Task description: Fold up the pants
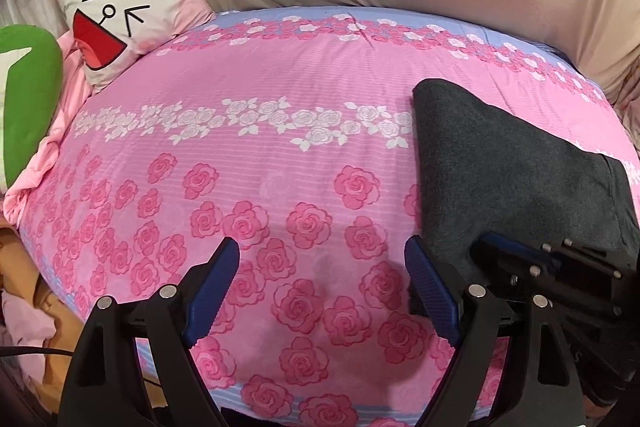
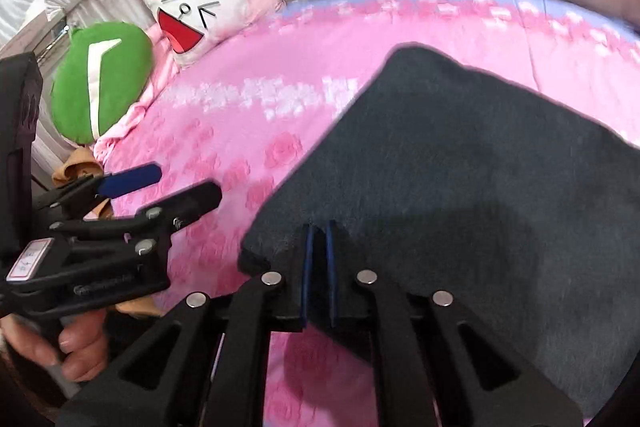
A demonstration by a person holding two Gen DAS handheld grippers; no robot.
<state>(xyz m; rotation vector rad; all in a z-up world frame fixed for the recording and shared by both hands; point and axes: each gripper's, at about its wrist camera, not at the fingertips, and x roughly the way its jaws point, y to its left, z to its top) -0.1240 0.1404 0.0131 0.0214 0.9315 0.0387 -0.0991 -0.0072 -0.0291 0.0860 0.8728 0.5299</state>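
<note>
**Carrying the near edge over cleanly**

The dark charcoal knit pants (image 2: 480, 187) lay already folded into a compact block on the right side of the pink rose-printed bed sheet (image 1: 260, 155), well apart from the white cartoon-face pillow (image 1: 128, 11) and the green round cushion (image 2: 100, 83) at the far left; the right gripper (image 2: 319, 227) had its blue pads nearly together, pinching the near edge of the fabric close to its left corner; the left gripper (image 1: 322, 259) stood wide apart, holding nothing, hovering over bare sheet just beside the pants' left border.

The step in hand looked like either a last fold or a final tidying of the block; to do it well, the pinch probably needed to gather every layer at that edge, since a knit stack tends to slide apart; lifting only slightly and drawing the edge straight toward the far side would keep the borders aligned; the free left gripper could usefully press or take the neighbouring corner, so the block would not skew or drag across the soft sheet.
</note>
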